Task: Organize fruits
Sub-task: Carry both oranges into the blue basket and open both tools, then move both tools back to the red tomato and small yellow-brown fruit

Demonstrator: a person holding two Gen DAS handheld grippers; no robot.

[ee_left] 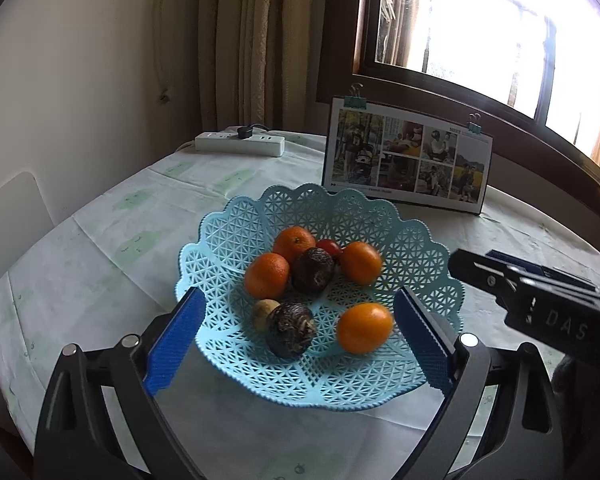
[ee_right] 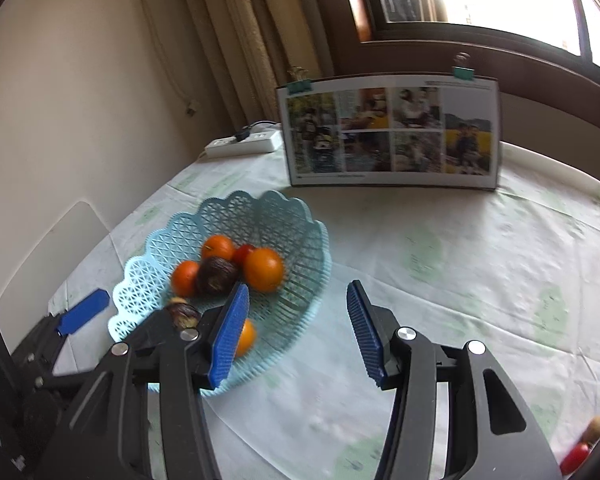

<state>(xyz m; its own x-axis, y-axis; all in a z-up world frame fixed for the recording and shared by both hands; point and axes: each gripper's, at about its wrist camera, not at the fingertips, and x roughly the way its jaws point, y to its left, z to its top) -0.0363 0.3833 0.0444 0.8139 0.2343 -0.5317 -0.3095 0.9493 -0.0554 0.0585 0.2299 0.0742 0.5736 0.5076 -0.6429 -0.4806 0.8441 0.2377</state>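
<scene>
I see left gripper (ee_left: 296, 340) spread wide around near rim of blue basket (ee_left: 220, 216), gripping nothing | right gripper (ee_right: 296, 334) wide open, empty, right of basket | oranges (ee_left: 364, 328) and dark fruits (ee_left: 291, 330) inside basket

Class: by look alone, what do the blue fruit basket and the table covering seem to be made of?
Blue basket: probably moulded plastic, matte, shown by its uniform lattice holes and scalloped rim. Table covering: thin sheet, plastic or cloth, faintly printed, with visible fold creases; which one is unclear.

Daylight entered through a dark-framed window (ee_left: 480, 40) beside beige curtains (ee_left: 240, 40). The cream wall (ee_left: 80, 60) stood behind a table (ee_left: 100, 248) under a pale green-patterned cloth.
</scene>
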